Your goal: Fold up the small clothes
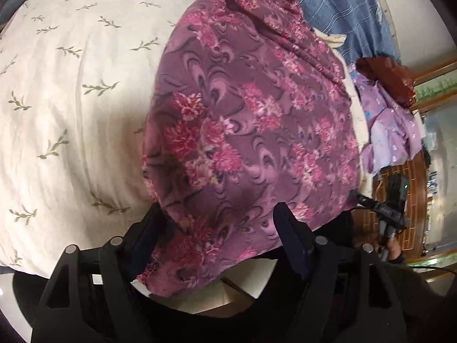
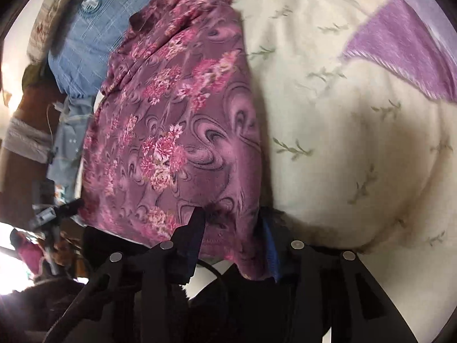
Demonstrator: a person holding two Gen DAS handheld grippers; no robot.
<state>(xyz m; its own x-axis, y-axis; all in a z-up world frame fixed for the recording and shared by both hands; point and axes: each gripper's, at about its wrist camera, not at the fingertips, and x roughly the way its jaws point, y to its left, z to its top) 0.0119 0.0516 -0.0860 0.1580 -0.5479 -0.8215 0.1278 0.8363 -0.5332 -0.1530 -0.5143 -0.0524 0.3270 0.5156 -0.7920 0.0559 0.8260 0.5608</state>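
Both tongs reach forward over the bed's near edge: your left gripper (image 1: 220,228) and right gripper (image 2: 231,228) each straddle the floral garment's (image 1: 251,120) near hem, jaws parted, cloth lying between them on the cream bedspread (image 1: 71,100).

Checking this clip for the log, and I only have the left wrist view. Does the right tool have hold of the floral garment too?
Observer: The right view shows the right tool with the purple floral garment's near hem lying between its fingers; whether they are fully clamped is unclear.
Operator: What lies on the bed to the right of the garment?
Observer: A lilac fuzzy cloth on the cream leaf-print bedspread, outside your frame.
Operator: Any detail on the blue fabric behind it?
Observer: The blue striped fabric carries a round printed emblem.
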